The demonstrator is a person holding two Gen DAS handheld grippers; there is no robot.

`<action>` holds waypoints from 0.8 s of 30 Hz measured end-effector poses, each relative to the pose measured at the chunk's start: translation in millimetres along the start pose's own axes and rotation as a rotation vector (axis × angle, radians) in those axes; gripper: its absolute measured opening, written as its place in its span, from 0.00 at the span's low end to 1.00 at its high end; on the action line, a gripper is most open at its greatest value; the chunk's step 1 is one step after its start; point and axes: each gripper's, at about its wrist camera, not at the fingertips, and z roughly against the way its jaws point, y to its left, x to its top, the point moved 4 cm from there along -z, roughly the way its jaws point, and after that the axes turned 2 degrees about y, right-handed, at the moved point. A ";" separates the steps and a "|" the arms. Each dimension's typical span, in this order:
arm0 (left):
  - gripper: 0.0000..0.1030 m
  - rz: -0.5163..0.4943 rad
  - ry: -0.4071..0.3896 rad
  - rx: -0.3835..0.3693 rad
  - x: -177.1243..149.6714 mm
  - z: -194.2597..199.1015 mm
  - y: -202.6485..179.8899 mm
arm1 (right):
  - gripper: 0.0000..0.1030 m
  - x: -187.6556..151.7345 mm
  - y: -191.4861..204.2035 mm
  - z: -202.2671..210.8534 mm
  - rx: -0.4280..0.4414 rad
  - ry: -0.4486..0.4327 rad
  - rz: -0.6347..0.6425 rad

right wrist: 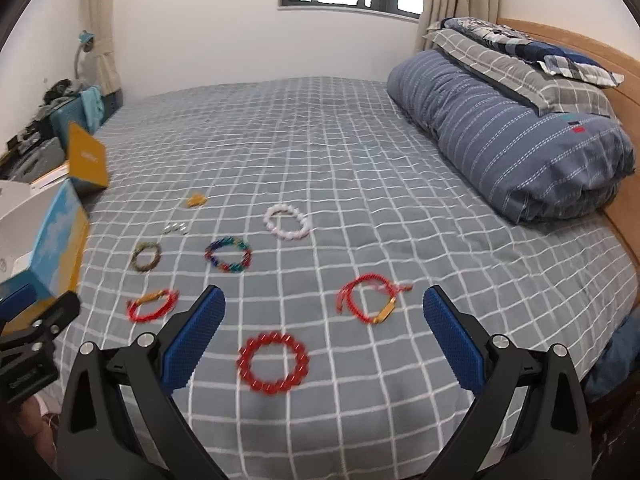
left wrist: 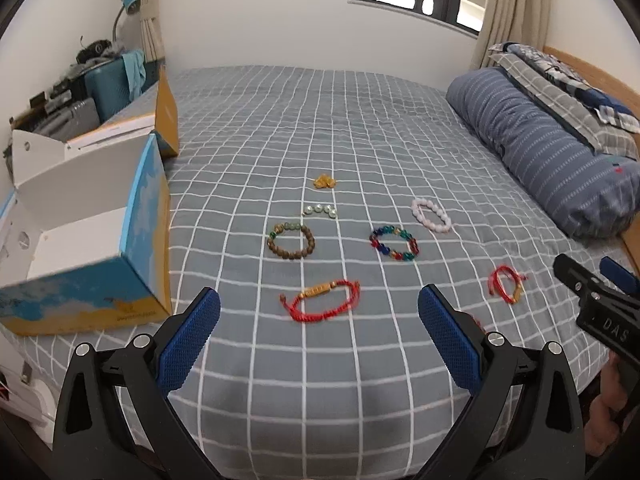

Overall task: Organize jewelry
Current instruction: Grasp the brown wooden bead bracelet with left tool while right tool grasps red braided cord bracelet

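Several bracelets lie on the checked bedspread. A red cord bracelet with a gold tube (left wrist: 322, 304) (right wrist: 152, 305) lies just ahead of my open left gripper (left wrist: 319, 300). Farther off are a brown bead bracelet (left wrist: 291, 241) (right wrist: 147, 256), a multicoloured bead bracelet (left wrist: 395, 243) (right wrist: 228, 256), a pale pink bead bracelet (left wrist: 431, 215) (right wrist: 287, 222), small pearl pieces (left wrist: 320, 210) and an amber piece (left wrist: 324, 182). A second red cord bracelet (left wrist: 505, 283) (right wrist: 370, 298) and a red bead bracelet (right wrist: 273, 362) lie between the fingers of my open right gripper (right wrist: 323, 300). An open blue and white box (left wrist: 92, 252) (right wrist: 52, 240) stands at the left.
A rolled striped duvet (right wrist: 512, 136) and folded bedding (left wrist: 560, 76) sit at the right by the wooden headboard (right wrist: 600, 64). Beyond the box, a yellow lid (left wrist: 166, 112) stands up, with suitcases and clutter (left wrist: 80, 92) off the bed's left side. The bed (right wrist: 360, 420) ends near me.
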 end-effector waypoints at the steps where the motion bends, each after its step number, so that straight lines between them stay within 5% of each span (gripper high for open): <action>1: 0.95 -0.004 0.011 0.008 6.5 -6.8 2.4 | 0.93 7.2 -0.3 -7.7 -0.002 0.019 -0.008; 13: 0.95 0.001 0.129 0.060 54.5 -104.3 19.7 | 0.93 12.0 -7.8 -120.8 -0.027 0.229 -0.078; 24: 0.95 -0.031 0.233 0.064 42.1 -189.3 24.5 | 0.93 -10.2 -20.0 -175.7 -0.066 0.309 -0.093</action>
